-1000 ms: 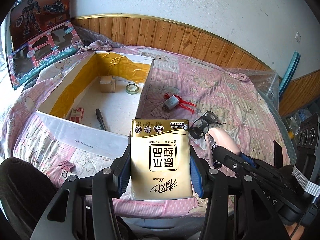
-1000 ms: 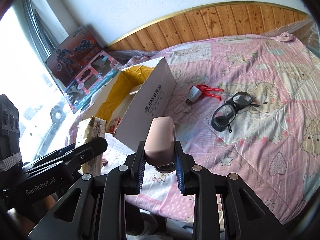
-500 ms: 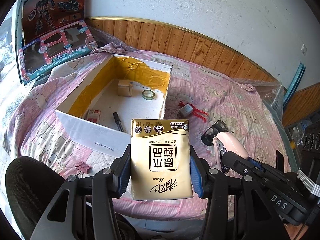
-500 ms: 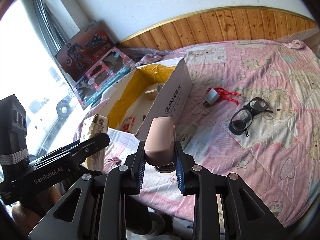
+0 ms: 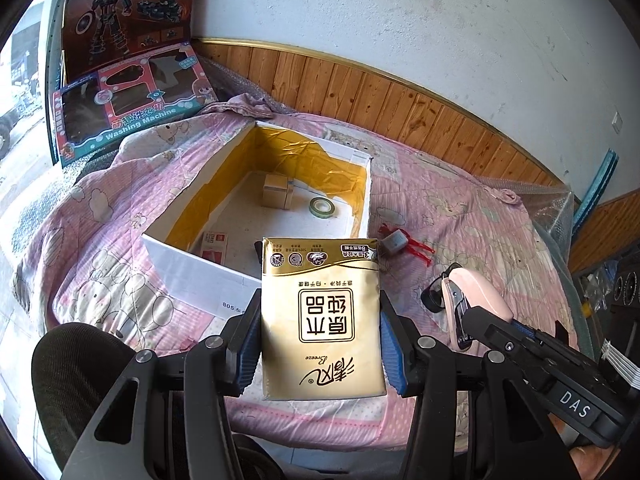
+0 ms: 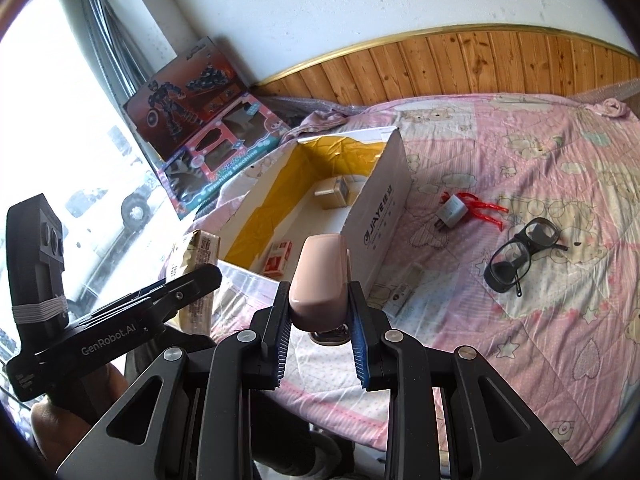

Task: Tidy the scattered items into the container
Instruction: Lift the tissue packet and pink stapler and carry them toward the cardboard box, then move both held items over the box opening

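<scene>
Both grippers have lifted and pulled back; more of the box floor shows than a second ago. Gold tissue pack [image 5: 321, 318] clamped in the left gripper [image 5: 320, 336], held above the near wall of the white box [image 5: 192, 268]. Pink stapler [image 6: 319, 280] pinched in the right gripper [image 6: 320, 334], off to the box's right. Inside the box: small carton [image 5: 275, 191], tape roll [image 5: 323, 207], red packet [image 5: 214, 245]. Loose on the pink quilt [image 6: 540, 152]: charger [image 6: 452, 213] with red strap, dark glasses [image 6: 520, 254]. What's probably a marker is mostly hidden behind the pack.
</scene>
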Action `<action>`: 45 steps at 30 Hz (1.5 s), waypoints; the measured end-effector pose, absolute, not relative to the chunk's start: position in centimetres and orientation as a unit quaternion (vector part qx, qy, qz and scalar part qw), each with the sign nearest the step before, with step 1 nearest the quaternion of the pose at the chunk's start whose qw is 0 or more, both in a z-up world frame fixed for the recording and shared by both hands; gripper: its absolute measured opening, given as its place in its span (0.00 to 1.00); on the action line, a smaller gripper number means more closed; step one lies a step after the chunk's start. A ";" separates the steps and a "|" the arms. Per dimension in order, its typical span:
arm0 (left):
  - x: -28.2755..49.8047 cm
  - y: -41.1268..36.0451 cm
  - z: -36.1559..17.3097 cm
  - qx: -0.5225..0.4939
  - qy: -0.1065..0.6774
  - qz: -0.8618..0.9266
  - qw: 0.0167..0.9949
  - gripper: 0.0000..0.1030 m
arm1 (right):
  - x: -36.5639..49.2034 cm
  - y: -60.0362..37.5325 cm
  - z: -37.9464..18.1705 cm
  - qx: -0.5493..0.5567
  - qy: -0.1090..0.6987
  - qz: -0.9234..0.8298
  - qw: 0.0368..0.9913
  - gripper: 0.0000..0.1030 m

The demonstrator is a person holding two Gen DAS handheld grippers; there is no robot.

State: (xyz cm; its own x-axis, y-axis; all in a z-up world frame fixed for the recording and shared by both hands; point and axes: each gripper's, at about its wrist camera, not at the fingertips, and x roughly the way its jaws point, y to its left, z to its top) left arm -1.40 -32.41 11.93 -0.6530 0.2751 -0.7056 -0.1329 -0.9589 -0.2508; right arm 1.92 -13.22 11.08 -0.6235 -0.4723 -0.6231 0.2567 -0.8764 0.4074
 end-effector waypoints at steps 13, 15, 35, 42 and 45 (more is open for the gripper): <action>-3.5 -35.2 12.2 -0.398 -0.102 0.906 0.102 0.51 | -0.2 -16.0 11.7 0.386 -0.129 -0.886 0.220 0.27; -3.8 -35.5 12.3 -0.398 -0.104 0.906 0.100 0.51 | -0.6 -16.5 11.8 0.386 -0.127 -0.886 0.223 0.27; -8.3 -37.7 12.6 -0.393 -0.101 0.909 0.099 0.51 | -5.5 -20.0 12.2 0.392 -0.104 -0.883 0.234 0.27; -10.6 -38.0 12.2 -0.393 -0.098 0.908 0.102 0.51 | -7.8 -21.3 11.7 0.399 -0.092 -0.882 0.231 0.27; -11.6 -38.1 12.1 -0.394 -0.100 0.908 0.104 0.51 | -8.8 -21.7 11.7 0.401 -0.085 -0.883 0.230 0.27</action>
